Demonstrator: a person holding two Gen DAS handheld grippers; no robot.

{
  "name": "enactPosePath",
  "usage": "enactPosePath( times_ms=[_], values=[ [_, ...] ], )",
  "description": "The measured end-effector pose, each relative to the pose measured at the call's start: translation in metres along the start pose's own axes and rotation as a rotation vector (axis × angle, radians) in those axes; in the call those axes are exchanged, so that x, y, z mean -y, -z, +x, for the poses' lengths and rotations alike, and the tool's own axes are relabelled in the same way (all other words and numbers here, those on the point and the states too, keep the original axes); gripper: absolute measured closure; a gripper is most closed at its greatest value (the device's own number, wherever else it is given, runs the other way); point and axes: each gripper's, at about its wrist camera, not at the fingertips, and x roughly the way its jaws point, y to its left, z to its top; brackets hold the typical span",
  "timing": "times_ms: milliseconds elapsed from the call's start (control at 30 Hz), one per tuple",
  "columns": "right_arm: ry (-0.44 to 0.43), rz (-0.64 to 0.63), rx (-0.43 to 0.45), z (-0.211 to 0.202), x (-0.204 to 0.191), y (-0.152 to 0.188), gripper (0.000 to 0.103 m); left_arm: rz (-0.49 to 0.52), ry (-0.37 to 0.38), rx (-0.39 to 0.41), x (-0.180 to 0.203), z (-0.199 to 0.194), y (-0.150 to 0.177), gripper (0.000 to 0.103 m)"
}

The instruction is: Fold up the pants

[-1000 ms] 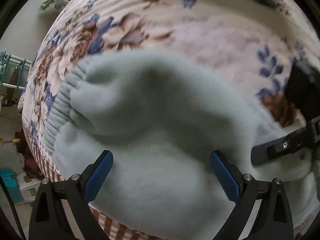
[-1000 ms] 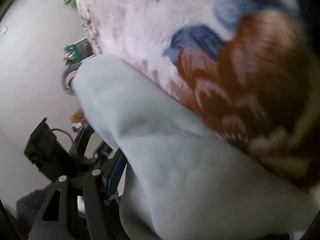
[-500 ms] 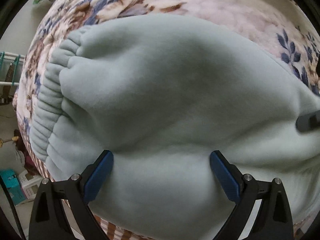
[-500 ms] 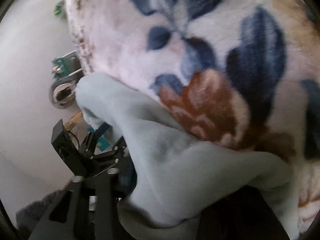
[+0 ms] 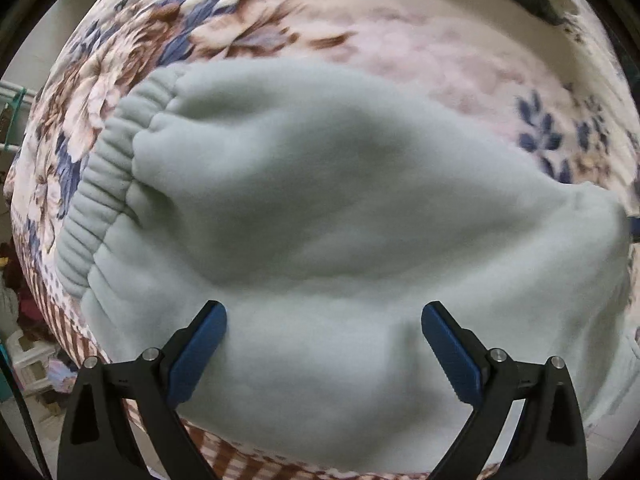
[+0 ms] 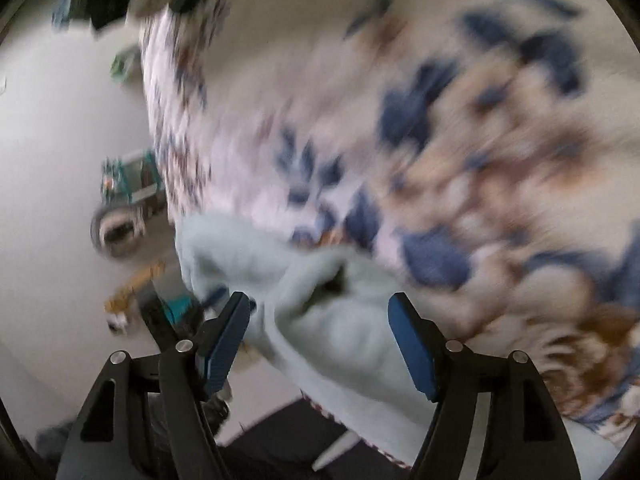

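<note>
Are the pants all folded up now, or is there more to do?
Mostly done, it seems. The pale green pants lie bunched in a thick bundle on the flowery blanket, waistband at one end. The right gripper has just been opening, nothing pinched; the left gripper hovers open over them. Smoothing the lumpy top may remain.

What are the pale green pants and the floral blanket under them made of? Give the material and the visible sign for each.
Pale green pants: apparently fleece or sweatshirt knit, matte and softly fuzzy, folding in thick rounded creases, with a ribbed, gathered elastic band.

Floral blanket: likely plush fleece, showing a short fuzzy nap with a faint sheen under its printed blue and brown flowers. The fibre of either cannot be told.
</note>
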Motion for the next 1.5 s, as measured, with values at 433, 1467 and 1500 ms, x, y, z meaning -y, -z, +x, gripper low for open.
enactPosePath(
  times_ms=[433, 1467, 1500],
  values=[
    [0.117, -0.170, -0.094, 0.039, -0.013, 0.042, 0.043, 0.010, 0.022, 0.034, 0.031, -0.007, -0.002, 0.002],
    [-0.086, -0.183, 0.077, 0.073, -0.016, 0.055, 0.057, -0.312, 0.296, -0.318, 0.051, 0.041, -0.052, 0.075],
    [-0.068, -0.186, 0.063, 0.071, -0.014, 0.052, 0.051, -0.310, 0.296, -0.316, 0.051, 0.040, -0.050, 0.075]
  ],
)
